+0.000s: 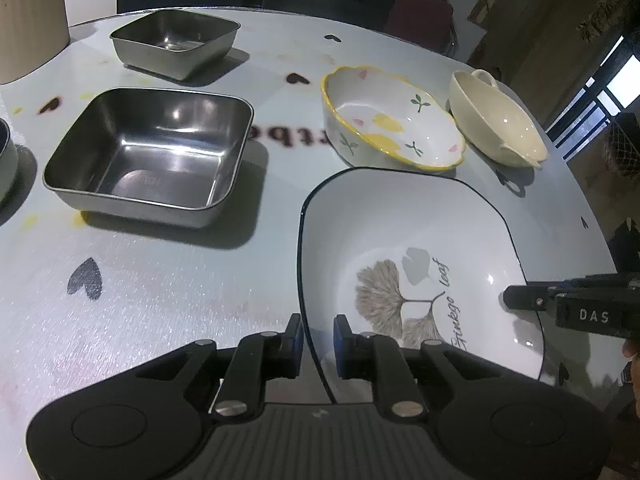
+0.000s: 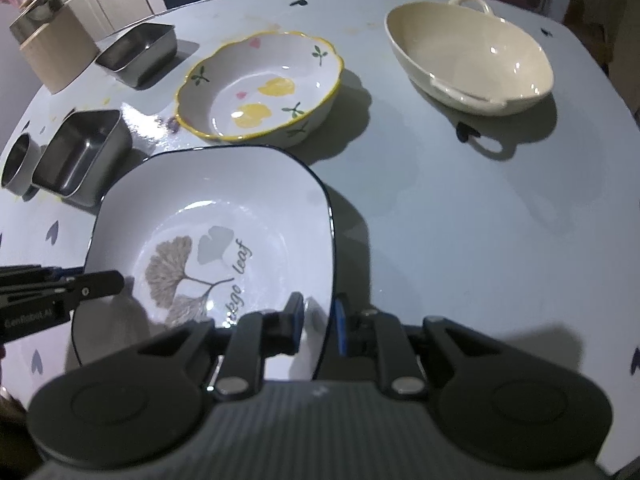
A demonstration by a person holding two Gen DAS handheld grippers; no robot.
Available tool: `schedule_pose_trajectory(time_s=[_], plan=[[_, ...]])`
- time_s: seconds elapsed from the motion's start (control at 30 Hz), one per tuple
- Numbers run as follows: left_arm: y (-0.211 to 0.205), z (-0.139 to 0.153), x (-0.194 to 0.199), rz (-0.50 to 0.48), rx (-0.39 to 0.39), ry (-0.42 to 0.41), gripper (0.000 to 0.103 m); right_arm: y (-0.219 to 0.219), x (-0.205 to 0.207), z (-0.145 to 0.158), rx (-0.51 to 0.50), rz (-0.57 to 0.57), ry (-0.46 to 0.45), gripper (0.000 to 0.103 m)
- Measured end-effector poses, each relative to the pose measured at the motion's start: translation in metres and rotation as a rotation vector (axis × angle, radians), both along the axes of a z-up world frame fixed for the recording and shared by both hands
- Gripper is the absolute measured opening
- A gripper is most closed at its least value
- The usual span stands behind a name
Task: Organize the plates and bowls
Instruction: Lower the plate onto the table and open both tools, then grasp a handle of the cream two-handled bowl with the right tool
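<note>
A square white plate [image 1: 420,232] with a dark rim and a ginkgo leaf print sits near the table's front; it also shows in the right wrist view [image 2: 224,200]. My left gripper [image 1: 318,334] straddles its left rim, one finger on each side, closed on it. My right gripper [image 2: 320,316] grips the opposite rim the same way. A yellow-rimmed flower bowl [image 1: 392,124] [image 2: 260,88] and a cream handled bowl [image 1: 496,120] [image 2: 468,56] stand behind the plate.
Two square steel containers [image 1: 148,152] [image 1: 176,44] stand to the left, also in the right wrist view [image 2: 80,160] [image 2: 136,54]. A small round steel cup [image 2: 18,166] sits at the far left. A cardboard box [image 1: 28,24] stands at the back left.
</note>
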State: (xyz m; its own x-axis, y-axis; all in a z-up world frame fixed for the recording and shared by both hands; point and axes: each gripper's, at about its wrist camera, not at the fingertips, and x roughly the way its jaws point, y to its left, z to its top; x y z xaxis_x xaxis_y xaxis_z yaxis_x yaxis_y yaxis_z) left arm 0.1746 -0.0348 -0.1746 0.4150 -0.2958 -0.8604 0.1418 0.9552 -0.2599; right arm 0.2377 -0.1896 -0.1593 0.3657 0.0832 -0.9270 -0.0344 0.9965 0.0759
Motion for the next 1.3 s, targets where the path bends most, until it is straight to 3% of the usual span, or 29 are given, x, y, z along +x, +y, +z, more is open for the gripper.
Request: schedule_pose_trajectory(time_s=[0.07, 0.13, 0.27, 0.4, 0.5, 0.67, 0.77, 1.03, 1.3], plan=[[0.0, 0.002, -0.003, -0.002, 0.0, 0.002, 0.018, 0.0, -0.003, 0.004, -0.001, 0.004, -0.014, 0.026], [0.0, 0.005, -0.006, -0.004, 0.002, -0.002, 0.021, 0.001, -0.007, 0.008, -0.003, 0.007, -0.029, 0.038], [0.0, 0.013, -0.015, -0.01, 0.004, -0.023, 0.036, 0.004, -0.017, 0.018, 0.034, 0.016, -0.048, 0.044], [0.0, 0.02, -0.022, -0.014, -0.002, -0.036, 0.048, 0.007, -0.026, 0.028, 0.044, 0.032, -0.083, 0.064], [0.001, 0.025, -0.028, -0.021, -0.007, -0.042, 0.056, 0.007, -0.034, 0.034, 0.02, 0.044, -0.118, 0.069], [-0.001, 0.037, -0.033, -0.041, 0.014, -0.1, 0.085, -0.002, -0.041, 0.04, 0.028, 0.026, -0.146, 0.083], [-0.003, 0.045, -0.034, -0.051, -0.001, -0.15, 0.101, -0.01, -0.043, 0.044, 0.035, -0.003, -0.173, 0.102], [-0.02, 0.063, -0.026, -0.098, 0.002, -0.265, 0.103, -0.035, -0.03, 0.055, 0.064, -0.128, -0.264, 0.103], [-0.042, 0.078, -0.003, -0.129, -0.05, -0.331, 0.103, -0.084, 0.009, 0.047, 0.241, -0.459, -0.342, 0.103]])
